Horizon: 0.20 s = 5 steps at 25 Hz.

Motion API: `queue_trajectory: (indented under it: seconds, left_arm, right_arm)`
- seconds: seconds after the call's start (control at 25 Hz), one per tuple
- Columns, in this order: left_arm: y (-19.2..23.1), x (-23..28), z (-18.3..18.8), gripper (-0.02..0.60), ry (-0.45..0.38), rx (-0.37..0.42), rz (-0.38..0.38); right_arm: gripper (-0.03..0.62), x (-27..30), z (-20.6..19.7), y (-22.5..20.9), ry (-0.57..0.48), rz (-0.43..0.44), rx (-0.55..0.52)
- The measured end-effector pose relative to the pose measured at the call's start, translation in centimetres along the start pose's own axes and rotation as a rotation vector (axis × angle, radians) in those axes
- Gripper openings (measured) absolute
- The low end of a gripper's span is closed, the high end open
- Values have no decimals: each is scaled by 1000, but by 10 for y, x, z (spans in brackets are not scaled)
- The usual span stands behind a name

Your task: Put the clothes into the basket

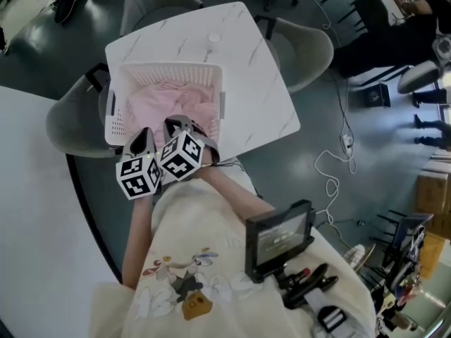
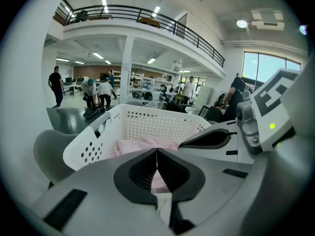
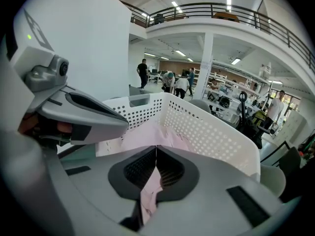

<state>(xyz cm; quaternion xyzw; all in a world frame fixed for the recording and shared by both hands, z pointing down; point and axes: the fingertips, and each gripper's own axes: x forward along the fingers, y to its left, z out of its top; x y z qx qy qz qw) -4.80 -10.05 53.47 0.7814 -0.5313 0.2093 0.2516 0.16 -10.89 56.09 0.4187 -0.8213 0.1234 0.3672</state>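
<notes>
The white basket [image 1: 165, 67] sits on the marble table [image 1: 246, 69], upper left of centre, with the pink garment [image 1: 169, 101] heaped inside. At its near rim, the left gripper [image 2: 157, 150] and right gripper [image 3: 156, 147] (side by side) are each clamped on pink fabric.

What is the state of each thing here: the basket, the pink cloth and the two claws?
basket: upright on the table, not empty.
pink cloth: crumpled in the basket, an edge pinched.
left claw: shut, apparently on the pink cloth.
right claw: shut on the pink cloth.
</notes>
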Motion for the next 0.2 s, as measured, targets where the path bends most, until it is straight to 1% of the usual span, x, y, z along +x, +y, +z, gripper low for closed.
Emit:
queue_trajectory:
  seconds: [0.2]
  left_arm:
    - [-2,0,4,11,-1,0,-18]
  right_arm:
    - [8,-1,0,-1,15,3,1]
